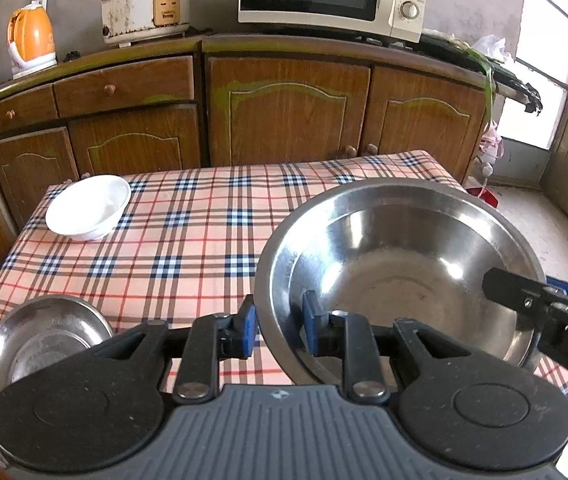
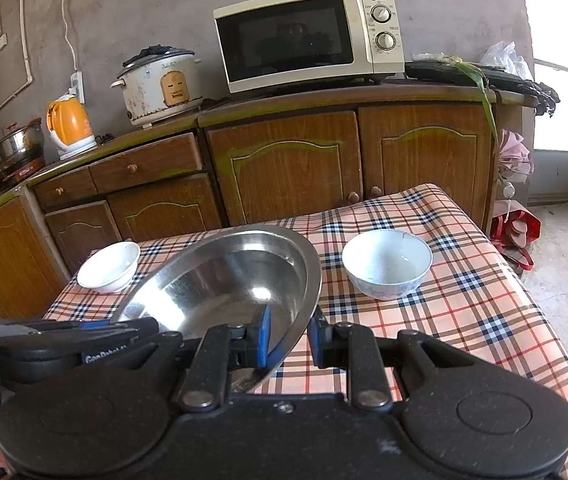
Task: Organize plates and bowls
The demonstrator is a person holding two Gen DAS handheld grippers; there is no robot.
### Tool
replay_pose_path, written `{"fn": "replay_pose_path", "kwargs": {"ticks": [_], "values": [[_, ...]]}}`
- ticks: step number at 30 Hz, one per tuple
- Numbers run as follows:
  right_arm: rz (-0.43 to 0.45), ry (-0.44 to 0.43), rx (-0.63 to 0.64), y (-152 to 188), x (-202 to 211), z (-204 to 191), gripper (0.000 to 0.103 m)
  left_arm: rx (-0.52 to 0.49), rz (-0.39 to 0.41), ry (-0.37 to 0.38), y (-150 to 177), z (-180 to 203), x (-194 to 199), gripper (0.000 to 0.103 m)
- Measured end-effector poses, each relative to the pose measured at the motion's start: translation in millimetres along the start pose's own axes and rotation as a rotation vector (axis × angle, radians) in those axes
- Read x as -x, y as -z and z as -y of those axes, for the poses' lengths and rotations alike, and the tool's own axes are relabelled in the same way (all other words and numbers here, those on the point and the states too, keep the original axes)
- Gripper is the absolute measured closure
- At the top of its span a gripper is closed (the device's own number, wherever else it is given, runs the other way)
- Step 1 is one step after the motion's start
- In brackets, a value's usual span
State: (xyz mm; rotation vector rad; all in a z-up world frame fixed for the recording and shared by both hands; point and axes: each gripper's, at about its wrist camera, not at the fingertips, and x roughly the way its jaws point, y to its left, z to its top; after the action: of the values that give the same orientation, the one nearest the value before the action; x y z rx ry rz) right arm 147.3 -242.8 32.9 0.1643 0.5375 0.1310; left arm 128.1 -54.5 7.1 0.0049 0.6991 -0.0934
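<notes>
Both tongs grasp the rim of the large steel bowl (image 1: 400,276) over the checked surface (image 1: 187,240): the left tongs (image 1: 279,326) clench its left rim, the right tongs (image 2: 290,338) its right rim. A small steel bowl (image 1: 39,336) sits near left, a white bowl (image 1: 88,206) far left, a patterned bowl (image 2: 387,264) far right. The microwave (image 2: 310,38) reads "Midea".

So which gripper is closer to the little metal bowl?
Left. The left gripper clamps the big metal bowl's near rim, right beside the small metal bowl. The right gripper holds the big bowl's far side.
</notes>
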Motion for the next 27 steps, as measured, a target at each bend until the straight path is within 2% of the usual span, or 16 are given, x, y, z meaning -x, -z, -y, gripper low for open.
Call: {"fn": "replay_pose_path", "kwargs": {"ticks": [27], "values": [[-0.004, 0.031, -0.016, 27.4, 20.4, 15.8, 0.077, -0.024, -0.024, 0.009, 24.8, 17.5, 5.5, 0.078]]}}
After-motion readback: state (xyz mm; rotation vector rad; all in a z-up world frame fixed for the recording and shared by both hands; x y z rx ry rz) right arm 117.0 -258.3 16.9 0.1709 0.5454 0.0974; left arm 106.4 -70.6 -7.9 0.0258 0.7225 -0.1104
